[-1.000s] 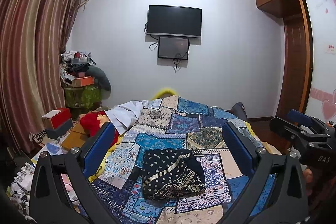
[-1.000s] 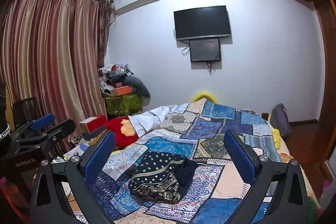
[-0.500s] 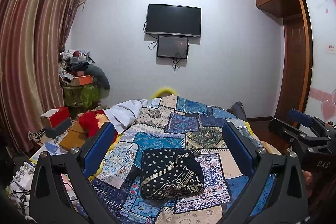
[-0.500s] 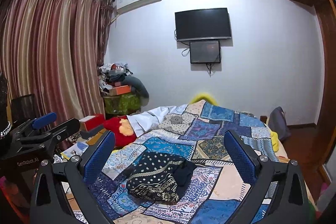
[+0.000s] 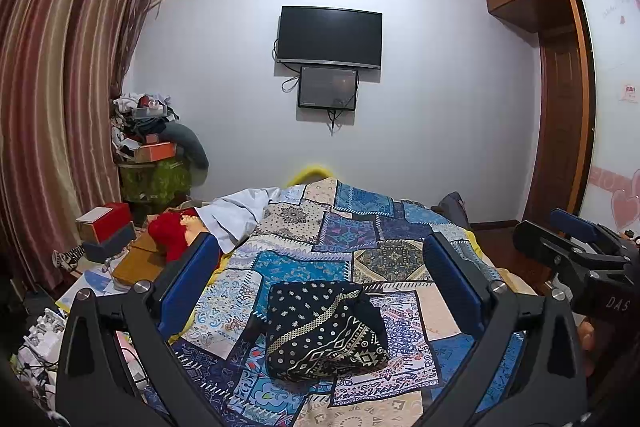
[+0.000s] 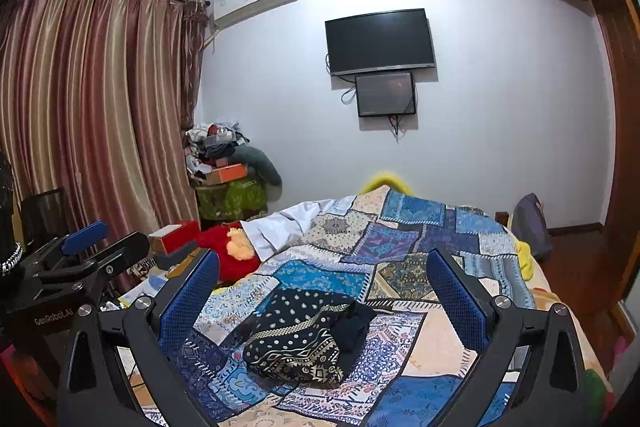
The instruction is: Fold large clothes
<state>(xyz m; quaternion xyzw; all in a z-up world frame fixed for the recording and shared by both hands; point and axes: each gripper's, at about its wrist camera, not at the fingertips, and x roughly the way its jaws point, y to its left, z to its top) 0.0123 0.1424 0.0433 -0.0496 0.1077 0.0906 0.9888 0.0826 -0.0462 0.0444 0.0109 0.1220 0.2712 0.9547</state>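
A black garment with white dots and beige patterned bands lies folded in a compact bundle on the patchwork bedspread. It also shows in the right wrist view. My left gripper is open and empty, raised above and short of the bundle. My right gripper is open and empty, also held back above the bundle. Each gripper appears in the other's view: the right one at the right edge, the left one at the left edge.
A white cloth and a red plush toy lie at the bed's far left. Boxes and clutter fill the floor left of the bed. A piled stand is by the curtains. A wardrobe stands on the right.
Both grippers have drawn slightly up and back from the bundle. Both stay open. The bundle has not moved.
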